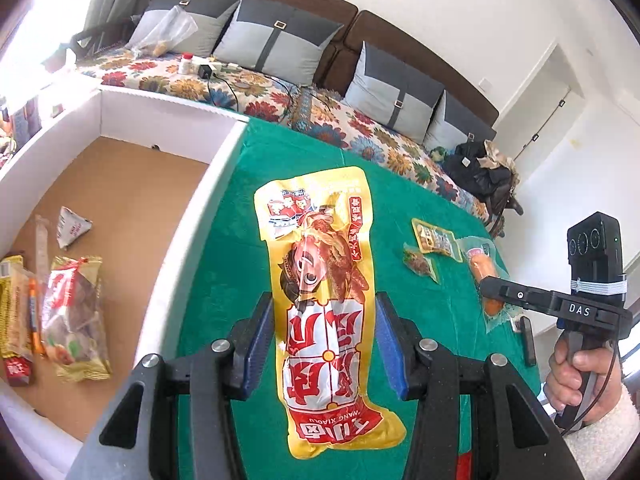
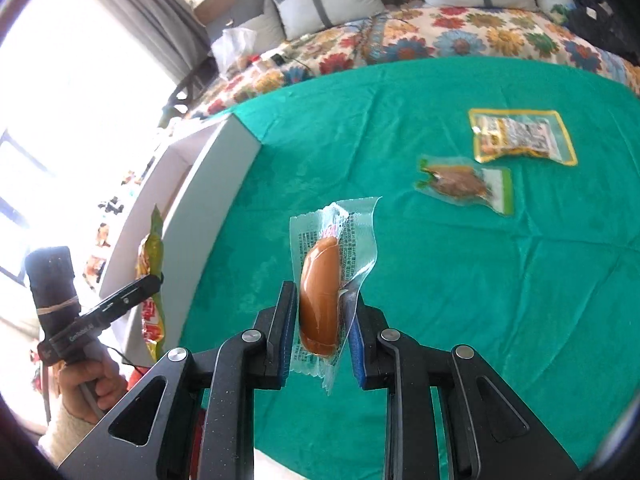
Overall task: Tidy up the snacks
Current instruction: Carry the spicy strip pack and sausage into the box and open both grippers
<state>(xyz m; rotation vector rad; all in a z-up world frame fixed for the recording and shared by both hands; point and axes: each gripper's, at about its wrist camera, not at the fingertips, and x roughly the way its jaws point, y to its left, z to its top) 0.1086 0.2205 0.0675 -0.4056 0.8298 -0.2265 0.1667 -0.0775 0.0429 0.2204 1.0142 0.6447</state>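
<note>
left claw [image 1: 325, 336] grips one yellow pouch [image 1: 320, 264]; right claw [image 2: 320, 332] clamps one sausage pack [image 2: 326, 288]; two small packets [image 2: 520, 136] lie ahead of it.

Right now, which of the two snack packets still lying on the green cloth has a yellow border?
The rectangular packet farther from the right tool, nearer the sofa. The other one is clear plastic with a green edge strip.

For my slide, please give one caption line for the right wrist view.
Right gripper holds a wrapped sausage above the green cloth, two snack packs behind.
</note>
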